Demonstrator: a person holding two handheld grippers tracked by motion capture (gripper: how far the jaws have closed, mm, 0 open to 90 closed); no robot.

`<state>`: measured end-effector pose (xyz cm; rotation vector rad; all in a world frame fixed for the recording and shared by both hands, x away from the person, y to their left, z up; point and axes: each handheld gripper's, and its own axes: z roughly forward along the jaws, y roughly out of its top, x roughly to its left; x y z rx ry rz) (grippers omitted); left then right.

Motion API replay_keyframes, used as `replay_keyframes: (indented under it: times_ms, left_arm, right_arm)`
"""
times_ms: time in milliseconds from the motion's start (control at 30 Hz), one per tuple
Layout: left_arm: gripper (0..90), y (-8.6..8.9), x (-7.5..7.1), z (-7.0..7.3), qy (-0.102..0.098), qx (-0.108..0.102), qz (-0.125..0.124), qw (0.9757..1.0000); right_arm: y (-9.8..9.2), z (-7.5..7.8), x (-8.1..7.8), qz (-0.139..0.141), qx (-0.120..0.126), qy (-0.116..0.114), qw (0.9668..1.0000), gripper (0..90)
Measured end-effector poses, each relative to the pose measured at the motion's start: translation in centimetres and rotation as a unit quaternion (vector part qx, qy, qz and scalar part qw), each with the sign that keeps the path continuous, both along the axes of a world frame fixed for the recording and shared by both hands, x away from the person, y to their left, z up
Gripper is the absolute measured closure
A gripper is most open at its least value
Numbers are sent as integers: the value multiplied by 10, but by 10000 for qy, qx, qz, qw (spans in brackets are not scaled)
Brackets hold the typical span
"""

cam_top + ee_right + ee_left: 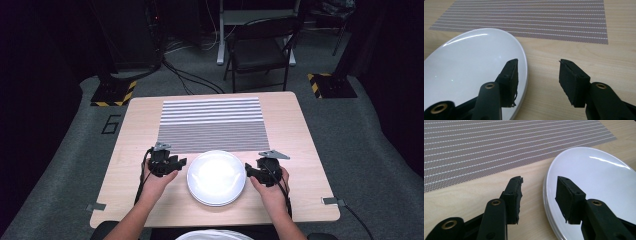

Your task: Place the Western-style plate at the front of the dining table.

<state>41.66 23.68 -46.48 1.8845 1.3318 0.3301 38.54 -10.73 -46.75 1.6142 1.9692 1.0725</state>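
Glossy white ceramic is what lies between my two hands: a stack of plates [216,177], in the lower middle of the high view, on the pale wooden counter [300,130] just below the striped placemat [212,125]. In my left gripper view I can count at least two rims at the edge, one on top of the other.

My left gripper [176,163] is at the left rim of the stack. Its jaws are apart and press on nothing; one pad hangs over the white surface in the lower right of that view and the other over the bare wood, so the rim runs between them. My right gripper [251,172] is at the right rim in the same manner, the jaws also apart, one pad over the plate in the lower left of its view, the other over the wood. Neither pair has contact with the ceramic yet, as far as I can see.

I judge these plates to be stiff, rather heavy together, and fragile. The glaze shines strongly, so it will probably be slippery against my pads. The best place to take hold is the rim, on both sides opposite each other, with one pad above and one below the edge. If I take only the top plate, the load is lighter; I must be careful that the lower one does not come up with it and then fall.
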Motion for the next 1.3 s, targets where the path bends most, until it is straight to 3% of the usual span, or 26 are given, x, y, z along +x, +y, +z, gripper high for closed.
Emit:
replay_keyframes:
  times_ms: [267,367,433,600,767,933,1067,1300]
  left_arm:
    - [592,-4,-11,0,7,11,-25,10000]
    - [592,-4,-15,-3,0,-87,7,10000]
    - [593,-4,-17,-5,4,-139,-48,9999]
    - [593,-3,-19,-10,-35,-45,-175,9998]
    - [590,-5,-18,-16,39,-67,-299,9995]
    - [585,-10,-17,-19,163,-198,-387,9989]
    - [586,-12,-13,-20,377,-365,-485,9974]
    - [602,-9,-6,-17,614,-569,-304,9960]
  right_arm:
    - [7,-2,-9,11,152,61,9999,496]
    - [8,-4,-11,23,186,48,9998,495]
    - [9,-4,-13,19,170,41,9998,495]
    - [8,-9,-13,-7,215,-34,9998,492]
    - [7,-17,-10,28,175,47,9998,484]
    - [7,-19,-6,39,146,14,9999,479]
    - [6,-21,-2,69,138,72,9999,477]
    - [8,-24,2,108,141,93,9998,475]
